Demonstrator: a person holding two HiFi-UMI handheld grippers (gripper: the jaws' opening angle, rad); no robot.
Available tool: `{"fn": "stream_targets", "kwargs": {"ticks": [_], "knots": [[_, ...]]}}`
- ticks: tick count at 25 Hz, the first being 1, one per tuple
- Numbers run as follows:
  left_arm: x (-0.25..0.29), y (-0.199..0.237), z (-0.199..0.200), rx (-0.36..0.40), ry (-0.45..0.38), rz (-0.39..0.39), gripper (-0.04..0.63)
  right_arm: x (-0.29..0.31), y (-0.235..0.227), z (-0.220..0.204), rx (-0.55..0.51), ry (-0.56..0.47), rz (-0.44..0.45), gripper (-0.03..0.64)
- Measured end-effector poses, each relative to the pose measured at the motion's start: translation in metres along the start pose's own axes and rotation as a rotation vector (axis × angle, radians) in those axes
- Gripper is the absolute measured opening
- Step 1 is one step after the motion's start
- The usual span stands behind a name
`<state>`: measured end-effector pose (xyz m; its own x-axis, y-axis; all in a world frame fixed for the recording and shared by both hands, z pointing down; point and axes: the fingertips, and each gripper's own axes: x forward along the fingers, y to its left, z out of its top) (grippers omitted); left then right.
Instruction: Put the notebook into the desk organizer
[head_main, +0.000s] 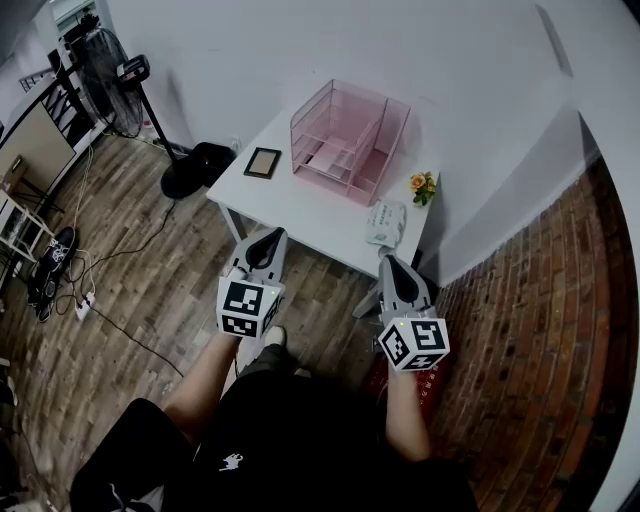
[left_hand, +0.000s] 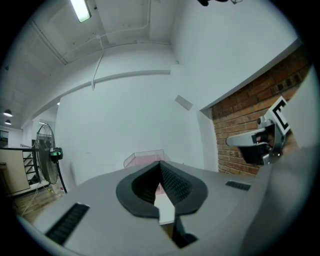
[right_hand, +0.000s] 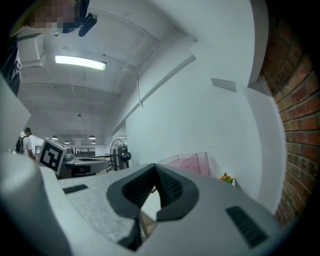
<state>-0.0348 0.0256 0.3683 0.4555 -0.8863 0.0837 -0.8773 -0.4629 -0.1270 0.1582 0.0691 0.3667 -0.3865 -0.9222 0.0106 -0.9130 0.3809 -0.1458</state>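
The left tongs (head_main: 270, 235) are shut tight, the ribbed pads meeting at the tips with nothing between them. The right tongs (head_main: 388, 262) look shut and empty as well. Both are held level and side by side, short of the near edge of a white table (head_main: 300, 215).

The notebook (head_main: 263, 162) lies flat on the table, ahead of the left tongs and well apart from their tips. It is just left of the pink desk organizer (head_main: 348, 140) and outside it. The organizer stands farther ahead, at the back of the table, between the lines of the two tongs.

A small white pack (head_main: 386, 222), perhaps tissues, lies just ahead of the right tongs, with a little flower (head_main: 423, 185) beyond it. A fan (head_main: 100, 60) stands on the floor far to the left.
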Motion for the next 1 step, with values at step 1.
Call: {"fn": "stream_targets", "kwargs": {"ticks": [1], "knots": [[0.0006,0.0000,0.0006,0.001,0.000,0.000,0.003,0.0005,-0.0005,0.0004,0.000,0.000,0.000,0.002]]}}
